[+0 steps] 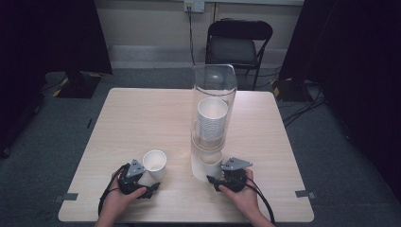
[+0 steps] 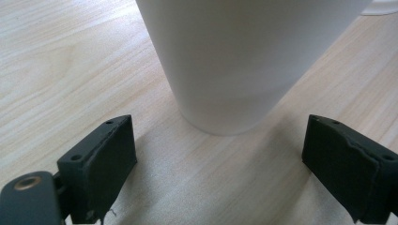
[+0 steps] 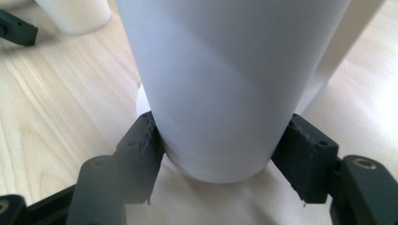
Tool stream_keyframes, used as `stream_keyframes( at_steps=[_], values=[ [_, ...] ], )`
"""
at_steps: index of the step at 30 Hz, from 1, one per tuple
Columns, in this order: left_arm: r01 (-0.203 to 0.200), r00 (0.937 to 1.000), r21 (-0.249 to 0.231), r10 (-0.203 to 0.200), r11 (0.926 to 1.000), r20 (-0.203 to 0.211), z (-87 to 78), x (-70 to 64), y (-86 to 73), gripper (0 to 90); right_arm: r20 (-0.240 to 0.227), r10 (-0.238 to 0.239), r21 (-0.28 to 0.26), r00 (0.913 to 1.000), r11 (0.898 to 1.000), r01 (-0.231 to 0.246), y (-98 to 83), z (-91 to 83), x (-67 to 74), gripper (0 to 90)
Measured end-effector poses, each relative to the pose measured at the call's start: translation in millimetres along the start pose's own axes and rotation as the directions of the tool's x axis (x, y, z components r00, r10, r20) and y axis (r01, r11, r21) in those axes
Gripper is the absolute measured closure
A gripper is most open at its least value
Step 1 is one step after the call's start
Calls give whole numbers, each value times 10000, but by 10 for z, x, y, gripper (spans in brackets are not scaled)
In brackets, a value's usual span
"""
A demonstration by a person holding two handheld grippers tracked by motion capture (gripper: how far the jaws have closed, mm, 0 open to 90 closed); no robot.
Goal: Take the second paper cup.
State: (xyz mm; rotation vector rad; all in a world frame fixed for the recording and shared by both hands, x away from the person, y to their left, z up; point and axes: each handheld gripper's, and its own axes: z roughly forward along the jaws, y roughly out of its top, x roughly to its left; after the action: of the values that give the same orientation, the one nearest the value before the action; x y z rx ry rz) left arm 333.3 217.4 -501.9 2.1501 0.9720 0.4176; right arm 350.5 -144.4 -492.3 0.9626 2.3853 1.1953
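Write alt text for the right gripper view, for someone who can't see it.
The right gripper has its black fingers closed on the base of a white paper cup that stands on a light wooden table. A second white cup stands at the upper left.

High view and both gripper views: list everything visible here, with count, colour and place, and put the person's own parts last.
Table: one, light wood, centre of the room.
Clear tube: one, see-through, upright on the table right of centre.
Stack of cups: one stack, white, inside the tube.
Bottom cup: one, white, at the tube's open foot, pinched between the right gripper's jaws.
Loose cup: one, white, upright on the table left of the tube, just ahead of the left gripper's open jaws, untouched.
Folding chair: one, black, behind the table.
Floor tape marks: two, grey, by the near table corners.
Left gripper: one, black, near edge, left.
Right gripper: one, black, near edge, right.
Hands: two, holding the grippers.
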Motion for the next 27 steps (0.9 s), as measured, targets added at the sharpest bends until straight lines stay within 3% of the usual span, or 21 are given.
stream_keyframes(
  at_steps=[5,15,27],
  values=[
    [7,10000,-3,-7,10000,-9,0,-1,0,96,-25,190,3,9998,9998,-190,-92,-63,-64,363],
    [5,10000,-1,-5,10000,-9,0,-1,0,96,-42,-272,369,9996,9989,274,-178,-135,-121,359],
    [3,10000,1,-3,10000,-9,0,-1,0,96,155,-65,694,9999,9976,54,-273,-276,-317,360]
  ],
)
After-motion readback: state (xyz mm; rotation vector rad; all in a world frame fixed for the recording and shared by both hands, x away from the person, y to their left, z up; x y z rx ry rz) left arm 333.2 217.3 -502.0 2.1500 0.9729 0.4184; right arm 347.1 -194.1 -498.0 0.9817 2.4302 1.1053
